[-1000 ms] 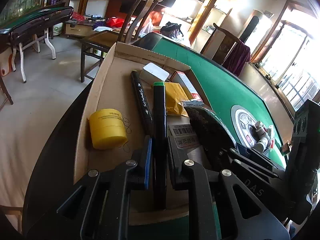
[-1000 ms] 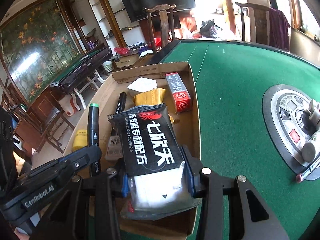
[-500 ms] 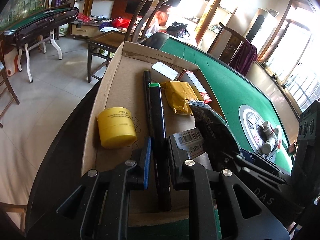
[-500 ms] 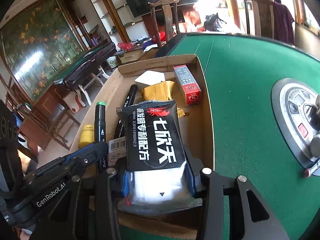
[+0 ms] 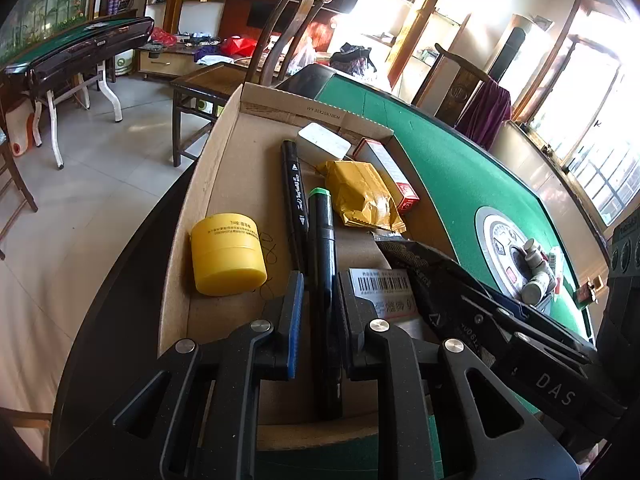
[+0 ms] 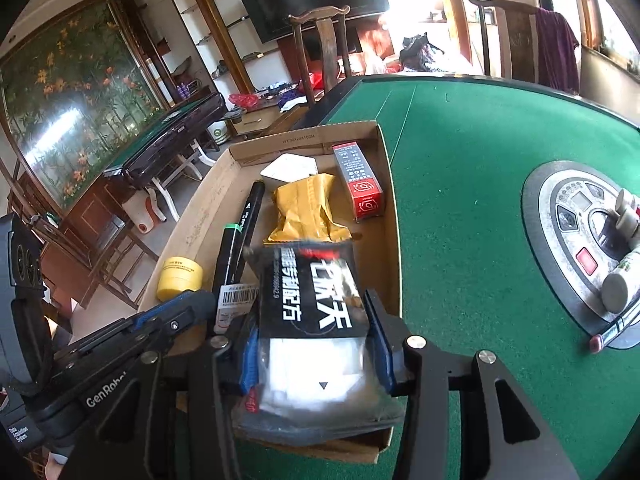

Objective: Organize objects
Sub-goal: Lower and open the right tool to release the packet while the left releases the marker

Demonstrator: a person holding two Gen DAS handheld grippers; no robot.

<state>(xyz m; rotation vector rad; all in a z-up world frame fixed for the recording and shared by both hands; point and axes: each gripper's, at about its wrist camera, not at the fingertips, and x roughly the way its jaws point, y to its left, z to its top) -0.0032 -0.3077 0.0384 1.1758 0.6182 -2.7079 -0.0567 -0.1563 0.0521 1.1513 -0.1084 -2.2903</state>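
- Our left gripper [image 5: 320, 312] has its fingers clenched on a black marker with a green cap [image 5: 325, 280], which points away from us over the cardboard box [image 5: 216, 160].
- A second black marker [image 5: 294, 196] lies in the box just left of the held one, almost parallel to it.
- A yellow round tub [image 5: 226, 254] lies on its side near the box's left wall, apart from the markers.
- Our right gripper [image 6: 310, 332] has its fingers grasping a black packet with white lettering [image 6: 312, 292] by its sides; the clear lower part of the packet bulges between them, and it hangs over the near end of the box.
- A crumpled yellow packet [image 6: 306, 206] lies in the middle of the box; beside it, along the right wall, lies a red and white carton [image 6: 358, 182].
- A white flat piece [image 6: 290, 168] rests at the far end of the box.
- A barcode label [image 5: 382, 282] shows just right of the left fingers.
- The box sits on the green surface [image 6: 460, 160], at its left edge.
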